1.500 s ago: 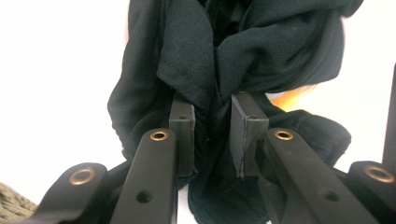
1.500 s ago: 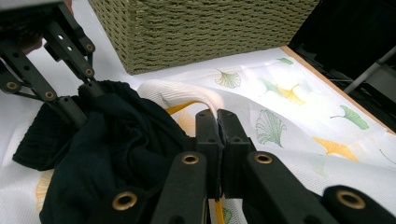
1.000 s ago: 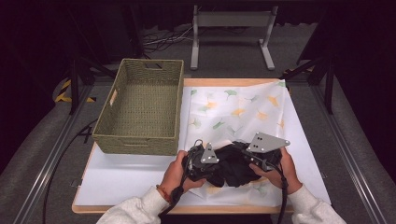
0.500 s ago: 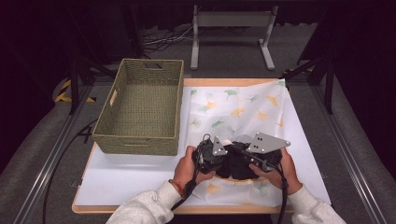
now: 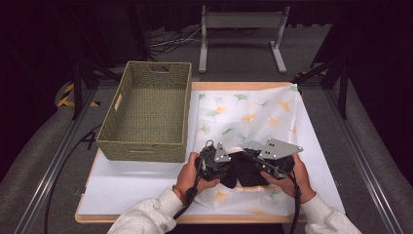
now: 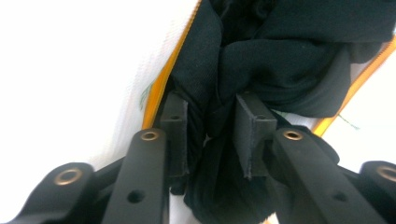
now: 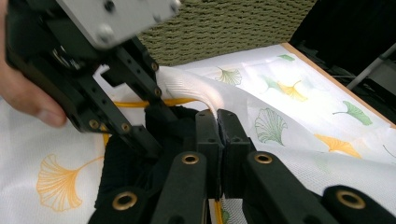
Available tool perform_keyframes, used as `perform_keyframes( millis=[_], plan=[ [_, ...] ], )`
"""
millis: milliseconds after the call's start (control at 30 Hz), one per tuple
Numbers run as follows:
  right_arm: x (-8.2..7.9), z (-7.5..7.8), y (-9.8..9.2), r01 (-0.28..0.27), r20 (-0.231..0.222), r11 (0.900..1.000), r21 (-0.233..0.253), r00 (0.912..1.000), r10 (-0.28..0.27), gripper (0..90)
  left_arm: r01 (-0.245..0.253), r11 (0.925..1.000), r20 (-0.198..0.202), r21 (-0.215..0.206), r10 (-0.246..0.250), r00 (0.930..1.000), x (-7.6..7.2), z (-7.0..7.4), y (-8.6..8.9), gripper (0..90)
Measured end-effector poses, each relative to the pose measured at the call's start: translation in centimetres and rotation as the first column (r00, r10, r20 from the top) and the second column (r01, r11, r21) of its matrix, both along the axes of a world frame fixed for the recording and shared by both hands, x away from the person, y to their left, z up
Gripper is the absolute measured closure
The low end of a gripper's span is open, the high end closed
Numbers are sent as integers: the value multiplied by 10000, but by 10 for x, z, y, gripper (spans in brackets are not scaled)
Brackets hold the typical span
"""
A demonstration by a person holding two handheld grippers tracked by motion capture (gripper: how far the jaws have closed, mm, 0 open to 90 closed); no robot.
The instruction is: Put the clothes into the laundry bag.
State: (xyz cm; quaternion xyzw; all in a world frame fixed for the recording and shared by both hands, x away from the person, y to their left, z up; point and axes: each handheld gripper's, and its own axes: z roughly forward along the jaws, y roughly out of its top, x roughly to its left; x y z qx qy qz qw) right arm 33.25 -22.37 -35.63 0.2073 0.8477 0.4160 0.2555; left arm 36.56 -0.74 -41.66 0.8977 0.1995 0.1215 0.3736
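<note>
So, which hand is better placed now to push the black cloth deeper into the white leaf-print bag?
Left. The left tongs are clamped on the black cloth, so that hand can likely feed it in. The right tongs are shut on the bag edge, lifting it open.

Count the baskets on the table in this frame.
1. A woven basket stands on the table's left half, beside the leaf-print cloth. Both grippers work a black garment near the front edge.
</note>
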Motion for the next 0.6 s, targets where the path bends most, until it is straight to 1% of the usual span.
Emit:
perform_keyframes(
  millis=[67, 133, 233, 300, 367, 400, 433, 467, 500, 533, 567, 600],
  plan=[
    [0, -1, -1, 47, 20, 10000, -1, 10000, -47, 891, -76, 10000, 99, -6, 76, 9999, -1, 4, 4, 617],
    [0, -1, -2, 99, 5, 9999, 29, 10000, -99, 891, -96, 9998, 152, -148, 98, 9998, -2, 9, 8, 606],
    [0, -1, -3, 176, 12, 9998, 80, 9998, -176, 891, 37, 9985, 304, -537, -21, 9995, -4, 18, 15, 573],
    [-1, 0, -4, 205, 29, 9998, 86, 9998, -205, 891, 158, 9971, 466, -748, -123, 9988, -8, 23, 19, 570],
    [0, 0, -4, 236, 37, 9997, 119, 9997, -236, 891, 427, 9958, 631, -813, -376, 9973, -14, 28, 22, 567],
    [0, 0, -4, 244, 42, 9996, 119, 9997, -244, 892, 630, 9953, 728, -732, -576, 9957, -17, 29, 23, 607],
    [-1, 0, -4, 256, 42, 9996, 132, 9997, -257, 892, 697, 9965, 864, -459, -655, 9941, -20, 30, 23, 651],
    [-1, 0, -4, 258, 26, 9996, 122, 9997, -258, 892, 697, 9965, 864, -459, -655, 9941, -20, 30, 23, 667],
    [-1, 0, -4, 263, 36, 9996, 90, 9996, -263, 892, 775, 9960, 973, -446, -729, 9926, -24, 31, 24, 688],
    [-1, 0, -4, 263, 36, 9996, 90, 9996, -263, 892, 775, 9960, 973, -446, -729, 9926, -24, 31, 24, 714],
    [-1, 0, -4, 245, 54, 9997, 77, 9997, -246, 892, 885, 9944, 927, -577, -830, 9922, -25, 32, 25, 714],
    [-1, 0, -3, 254, 55, 9996, 95, 9997, -255, 892, 909, 9942, 907, -582, -854, 9922, -26, 32, 25, 732]
  ],
)
